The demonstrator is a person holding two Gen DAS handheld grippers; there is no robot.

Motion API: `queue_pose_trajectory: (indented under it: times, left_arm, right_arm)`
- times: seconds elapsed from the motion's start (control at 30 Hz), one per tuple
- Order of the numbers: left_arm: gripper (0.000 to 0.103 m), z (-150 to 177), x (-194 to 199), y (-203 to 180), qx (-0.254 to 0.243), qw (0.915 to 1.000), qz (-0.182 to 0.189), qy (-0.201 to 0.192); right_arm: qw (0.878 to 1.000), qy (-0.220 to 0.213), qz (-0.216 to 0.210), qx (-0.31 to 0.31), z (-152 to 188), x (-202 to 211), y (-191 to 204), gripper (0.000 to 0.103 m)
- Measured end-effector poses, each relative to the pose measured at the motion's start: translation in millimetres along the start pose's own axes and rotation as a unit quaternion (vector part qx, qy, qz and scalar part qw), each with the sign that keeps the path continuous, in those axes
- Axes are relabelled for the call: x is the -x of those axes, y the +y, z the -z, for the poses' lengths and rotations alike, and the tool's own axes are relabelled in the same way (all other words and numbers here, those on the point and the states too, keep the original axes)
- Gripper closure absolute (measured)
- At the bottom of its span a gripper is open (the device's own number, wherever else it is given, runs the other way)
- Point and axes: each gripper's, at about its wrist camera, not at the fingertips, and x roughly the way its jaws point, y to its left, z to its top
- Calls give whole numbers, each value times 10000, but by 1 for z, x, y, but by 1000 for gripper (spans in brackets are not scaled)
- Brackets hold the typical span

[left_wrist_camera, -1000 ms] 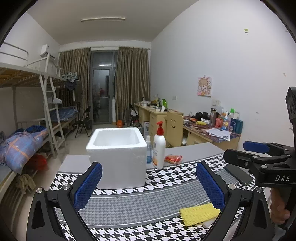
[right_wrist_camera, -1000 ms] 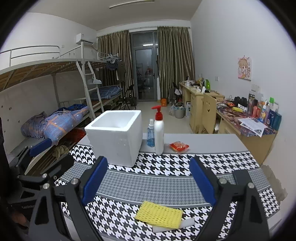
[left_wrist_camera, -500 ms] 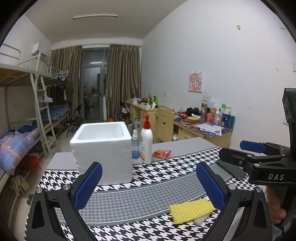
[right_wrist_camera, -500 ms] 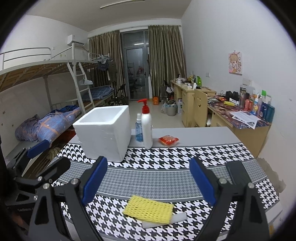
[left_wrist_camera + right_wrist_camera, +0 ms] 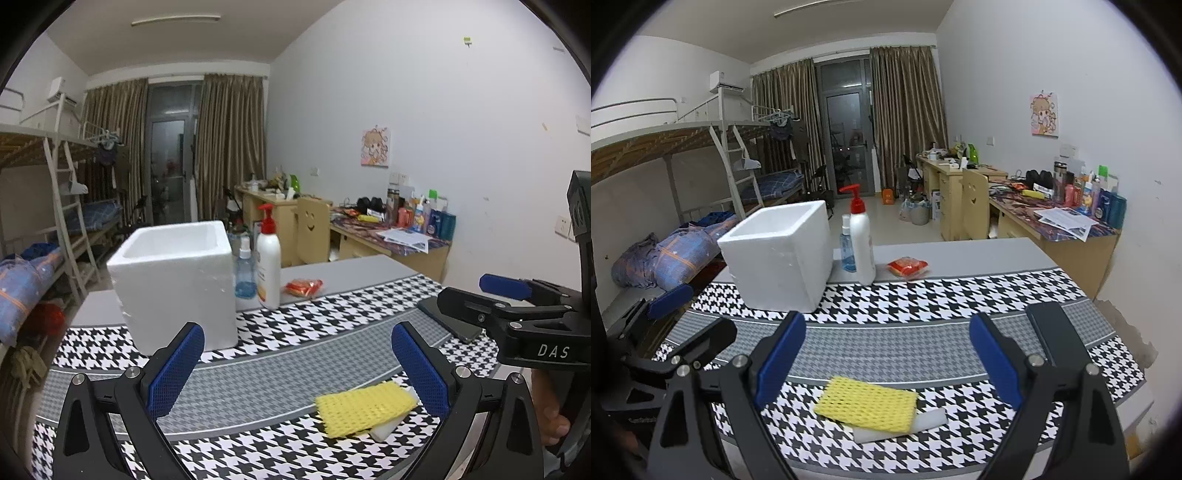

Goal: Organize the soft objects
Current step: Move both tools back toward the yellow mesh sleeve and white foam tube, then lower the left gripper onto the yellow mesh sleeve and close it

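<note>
- Left gripper point(image 5: 297, 363), bottom of the left wrist view: jaws spread wide, nothing between them. Right gripper point(image 5: 888, 350), bottom of the right wrist view: likewise spread and empty.
- Yellow mesh pad point(image 5: 867, 403), lower centre of the right view, lower right of the left view point(image 5: 364, 408): lies flat on the houndstooth mat point(image 5: 923, 295), partly over a white foam strip point(image 5: 932, 421) that pokes out at its right edge.
- Handling, judged: pad looks light, soft, squashy; it should give under the jaws and not slip much. Best hold seems a raised edge, away from the strip, so only the pad lifts.
- Dark flat slab point(image 5: 1054, 338), right of frame, on the mat; cannot tell what it is.
- Mid frame: white foam box point(image 5: 779, 254), open top, inside not visible; likely the place for soft things.
- Just right of it: pump bottle point(image 5: 862, 243), small blue bottle point(image 5: 846, 245), red packet point(image 5: 908, 266).
</note>
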Motion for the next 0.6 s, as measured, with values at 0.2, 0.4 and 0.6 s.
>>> queue_pose_trajectory:
  times: [0.2, 0.4, 0.6]
  left_arm:
    - [1, 4, -7, -6, -78, 9999, 82, 80]
    - [1, 8, -14, -5, -64, 9997, 148, 175]
    - [1, 15, -22, -6, -103, 9989, 284, 353]
  right_arm:
    - [9999, 64, 115, -3, 7, -5, -5, 10]
    - [9997, 156, 114, -117, 13, -11, -12, 10]
    - [9995, 231, 138, -139, 16, -14, -15, 10]
